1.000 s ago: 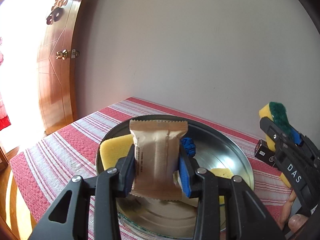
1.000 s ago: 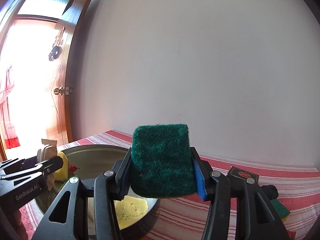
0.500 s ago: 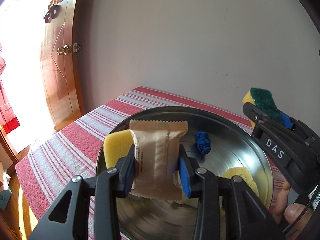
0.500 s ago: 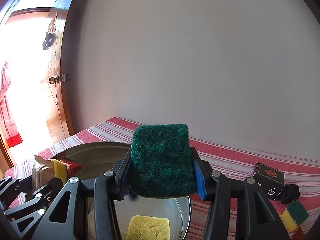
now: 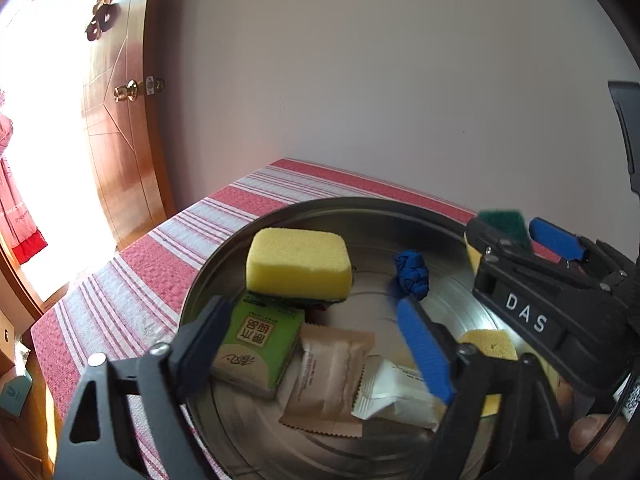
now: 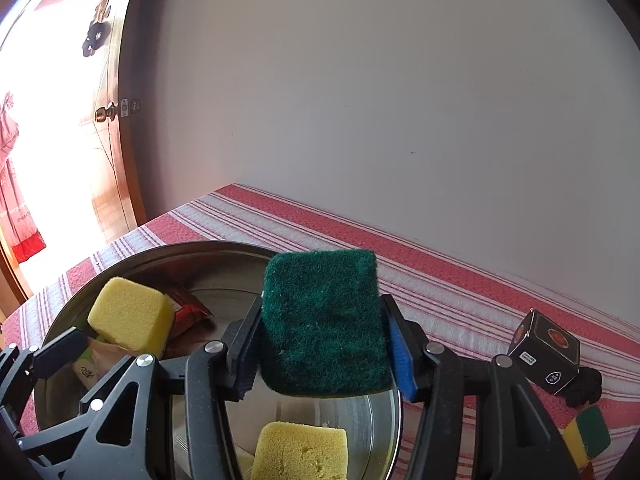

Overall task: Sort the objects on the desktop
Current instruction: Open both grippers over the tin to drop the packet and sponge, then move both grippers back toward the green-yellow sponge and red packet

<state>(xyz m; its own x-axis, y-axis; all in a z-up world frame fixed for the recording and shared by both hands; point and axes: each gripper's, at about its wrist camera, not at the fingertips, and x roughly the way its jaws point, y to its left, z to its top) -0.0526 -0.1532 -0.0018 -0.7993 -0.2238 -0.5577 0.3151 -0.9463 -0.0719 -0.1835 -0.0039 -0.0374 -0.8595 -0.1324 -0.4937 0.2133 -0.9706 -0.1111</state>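
**Left tool empty over the tray, right tool carrying a sponge**

My left tool point(image 5: 316, 344) hangs above the round metal tray point(image 5: 224, 264) with its fingers spread wide and nothing between them. Under it, inside the tray, I see a brown snack packet point(image 5: 332, 380) lying flat, with a green tissue pack point(image 5: 260, 348) touching its left side and a white packet point(image 5: 396, 396) at its right. A yellow sponge point(image 5: 298, 266) rests on the far edge of the tissue pack, and a small blue lump point(image 5: 412, 274) sits toward the tray's middle.

My right tool point(image 6: 320, 356) is clamped on a green-faced sponge point(image 6: 324, 320), held over the tray's right half point(image 6: 180, 250). Below it in the tray lies another yellow sponge point(image 6: 300, 456); a red wrapper point(image 6: 186, 312) shows at the tray's far left. To the right of the tray, on the striped tabletop point(image 6: 440, 288), stand a black box point(image 6: 548, 352) and, nearer me, one more yellow-and-green sponge point(image 6: 588, 436).
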